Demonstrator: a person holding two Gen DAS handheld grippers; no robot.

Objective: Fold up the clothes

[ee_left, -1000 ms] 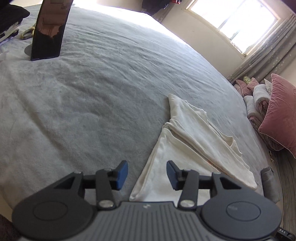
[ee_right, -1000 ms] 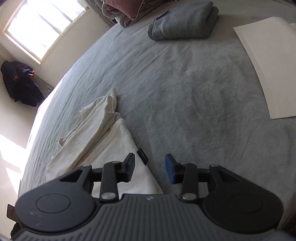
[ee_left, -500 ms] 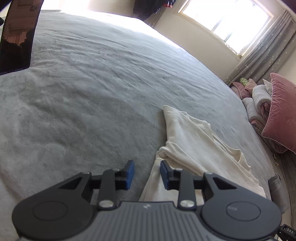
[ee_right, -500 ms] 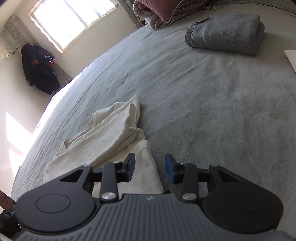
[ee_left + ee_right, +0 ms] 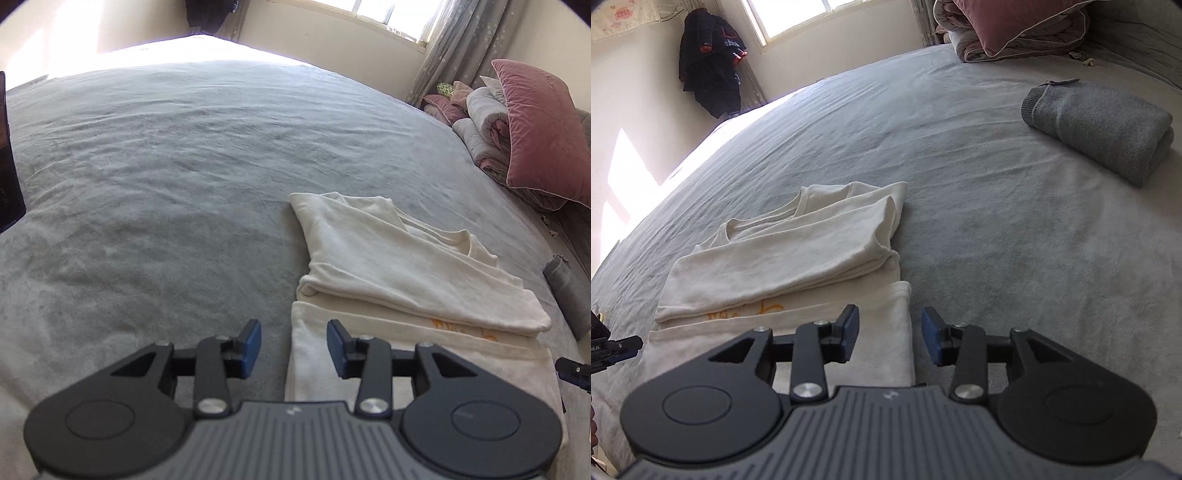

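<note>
A cream T-shirt (image 5: 399, 266) lies partly folded on the grey bed (image 5: 166, 177), its upper part doubled over a lower panel with orange print. My left gripper (image 5: 293, 347) is open and empty, low over the shirt's near left corner. In the right wrist view the same shirt (image 5: 798, 251) lies ahead to the left, and my right gripper (image 5: 890, 339) is open and empty over its near right corner. Each gripper's tip shows at the edge of the other view.
A folded grey towel (image 5: 1097, 125) lies on the bed at the right. Pink pillows and rolled bedding (image 5: 532, 129) are piled at the bed's far right. A dark upright object (image 5: 9, 155) stands at the left edge. A dark jacket (image 5: 711, 62) hangs by the window.
Both grippers swung round to face the shirt square on and dropped to its near corners. The left jaws narrowed, then opened wide again. The shirt's near panel now lies flat.
</note>
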